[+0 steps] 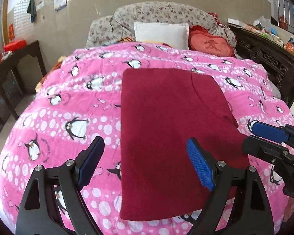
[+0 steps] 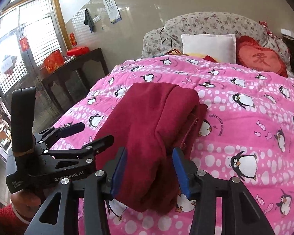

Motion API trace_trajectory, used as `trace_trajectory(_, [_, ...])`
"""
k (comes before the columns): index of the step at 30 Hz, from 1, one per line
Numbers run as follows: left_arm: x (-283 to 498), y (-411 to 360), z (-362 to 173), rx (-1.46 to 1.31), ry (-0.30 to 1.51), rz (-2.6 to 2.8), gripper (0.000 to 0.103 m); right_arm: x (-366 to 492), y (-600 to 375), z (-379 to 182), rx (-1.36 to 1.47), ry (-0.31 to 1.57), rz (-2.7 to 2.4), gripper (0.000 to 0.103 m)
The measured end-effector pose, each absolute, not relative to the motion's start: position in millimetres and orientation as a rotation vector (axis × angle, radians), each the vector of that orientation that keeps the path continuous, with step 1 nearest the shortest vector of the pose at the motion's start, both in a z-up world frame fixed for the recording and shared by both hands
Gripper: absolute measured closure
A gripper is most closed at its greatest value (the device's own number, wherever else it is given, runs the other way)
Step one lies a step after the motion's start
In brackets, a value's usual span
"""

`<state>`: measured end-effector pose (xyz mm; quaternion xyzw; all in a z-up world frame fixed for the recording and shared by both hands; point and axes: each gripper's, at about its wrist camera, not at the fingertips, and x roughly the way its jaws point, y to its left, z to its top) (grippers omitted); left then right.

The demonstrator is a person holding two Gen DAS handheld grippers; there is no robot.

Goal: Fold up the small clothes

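Note:
A dark red garment [image 1: 166, 133] lies folded into a long rectangle on the pink penguin blanket [image 1: 72, 101]. My left gripper [image 1: 145, 154] is open and empty, hovering over the garment's near left edge. The right gripper [image 1: 252, 135] shows at the garment's right edge in the left wrist view. In the right wrist view the garment [image 2: 147, 117] runs away from me, and my right gripper [image 2: 150, 154] is open with its blue pads on either side of the garment's near folded end, not clamped. The left gripper [image 2: 94, 133] shows to the left of it there.
The bed carries a white pillow [image 1: 160, 33], a red heart cushion [image 1: 209, 45] and a floral bolster [image 1: 158, 13] at the head. A dark wooden side table [image 2: 74, 72] with red boxes stands to the left. A carved dark cabinet [image 1: 264, 58] stands to the right.

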<state>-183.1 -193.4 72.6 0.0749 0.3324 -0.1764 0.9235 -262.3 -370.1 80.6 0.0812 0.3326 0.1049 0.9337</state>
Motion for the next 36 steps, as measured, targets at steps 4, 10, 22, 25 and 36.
trace_trajectory(4, [-193,-194,77,0.181,0.637,-0.340,0.017,-269,-373,87,0.181,0.682,0.190,0.055])
trace_trajectory(10, [-202,-190,86,0.159,0.617,-0.356,0.017,-277,-375,96,0.206,0.667,0.153,0.054])
trace_trajectory(22, [-209,-187,93,0.137,0.605,-0.368,0.017,-281,-367,97,0.203,0.664,0.138,0.054])
trace_trajectory(25, [-210,-187,93,0.147,0.603,-0.358,0.017,-280,-366,97,0.203,0.669,0.135,0.054])
trace_trajectory(36, [-209,-186,91,0.136,0.610,-0.367,0.017,-274,-364,97,0.199,0.671,0.140,0.054])
